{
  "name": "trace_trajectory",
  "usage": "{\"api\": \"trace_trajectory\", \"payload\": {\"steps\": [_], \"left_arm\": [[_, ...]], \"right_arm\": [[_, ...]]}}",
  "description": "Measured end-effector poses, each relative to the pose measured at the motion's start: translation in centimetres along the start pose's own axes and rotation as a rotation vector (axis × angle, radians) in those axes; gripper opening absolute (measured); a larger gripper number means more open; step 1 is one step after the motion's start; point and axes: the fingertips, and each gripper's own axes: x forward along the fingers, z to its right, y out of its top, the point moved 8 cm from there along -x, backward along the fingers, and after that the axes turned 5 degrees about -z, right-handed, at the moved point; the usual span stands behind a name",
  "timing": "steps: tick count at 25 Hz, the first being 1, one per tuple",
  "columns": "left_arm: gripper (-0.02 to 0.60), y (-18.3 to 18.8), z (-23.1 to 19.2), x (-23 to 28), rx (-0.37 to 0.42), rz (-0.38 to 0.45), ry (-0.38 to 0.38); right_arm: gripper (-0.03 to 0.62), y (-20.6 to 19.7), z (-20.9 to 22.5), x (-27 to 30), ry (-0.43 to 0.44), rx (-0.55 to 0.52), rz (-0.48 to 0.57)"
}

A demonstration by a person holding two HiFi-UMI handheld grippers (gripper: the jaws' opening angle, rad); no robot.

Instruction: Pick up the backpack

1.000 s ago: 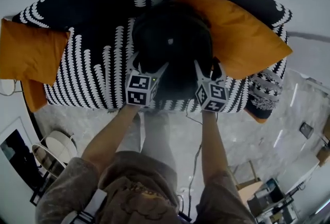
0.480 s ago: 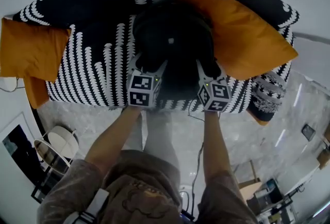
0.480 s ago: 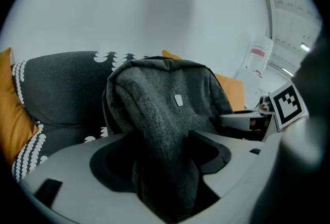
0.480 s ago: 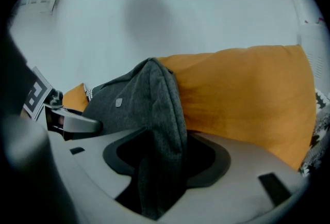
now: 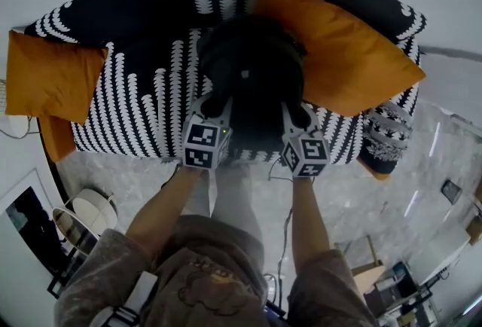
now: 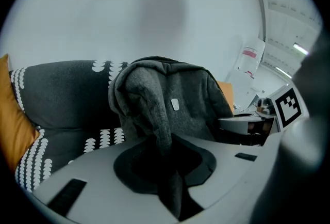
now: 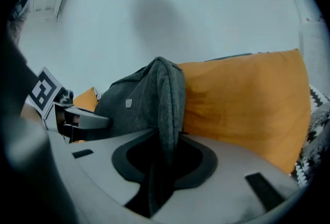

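A dark grey backpack (image 5: 252, 73) stands upright on the black-and-white patterned sofa (image 5: 143, 107), leaning against its backrest. My left gripper (image 5: 213, 105) is at the pack's lower left; its jaws are closing and a grey shoulder strap (image 6: 154, 109) is pinched between them. My right gripper (image 5: 297, 114) is at the lower right, its jaws also closing, pinching the other strap (image 7: 167, 99). In the left gripper view the backpack (image 6: 178, 99) fills the middle, with a small pale tag on its front. In the right gripper view the backpack (image 7: 129, 104) sits left of the orange cushion.
A large orange cushion (image 5: 339, 47) leans against the backpack's right side, and another orange cushion (image 5: 49, 77) lies at the sofa's left end. A patterned pillow (image 5: 388, 129) sits at the right end. A marble floor and a round white stool (image 5: 86, 212) lie below.
Both grippers' jaws have gone from wide apart to pinched on the straps. Both hands have drawn slightly back toward me, and the backpack has shifted a little with them.
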Motion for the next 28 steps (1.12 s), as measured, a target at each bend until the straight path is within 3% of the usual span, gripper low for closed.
{"api": "trace_trajectory", "payload": {"steps": [7, 12, 19, 28], "left_arm": [[0.055, 3.5, 1.1, -4.3, 0.109, 0.062, -0.003], [0.055, 8.1, 1.9, -9.6, 0.183, 0.143, 0.027], [0.055, 14.4, 4.1, -19.2, 0.168, 0.251, 0.065], [0.055, 16.1, 6.9, -26.8, 0.144, 0.338, 0.120]], "right_arm": [[0.064, 1.7, -2.4, -4.2, -0.004, 0.067, 0.077], [0.058, 6.2, -4.9, -7.4, -0.010, 0.048, 0.153], [0.058, 14.3, -8.9, -14.8, 0.015, -0.014, 0.253], [0.058, 17.9, -11.6, -20.8, 0.097, -0.073, 0.297]]}}
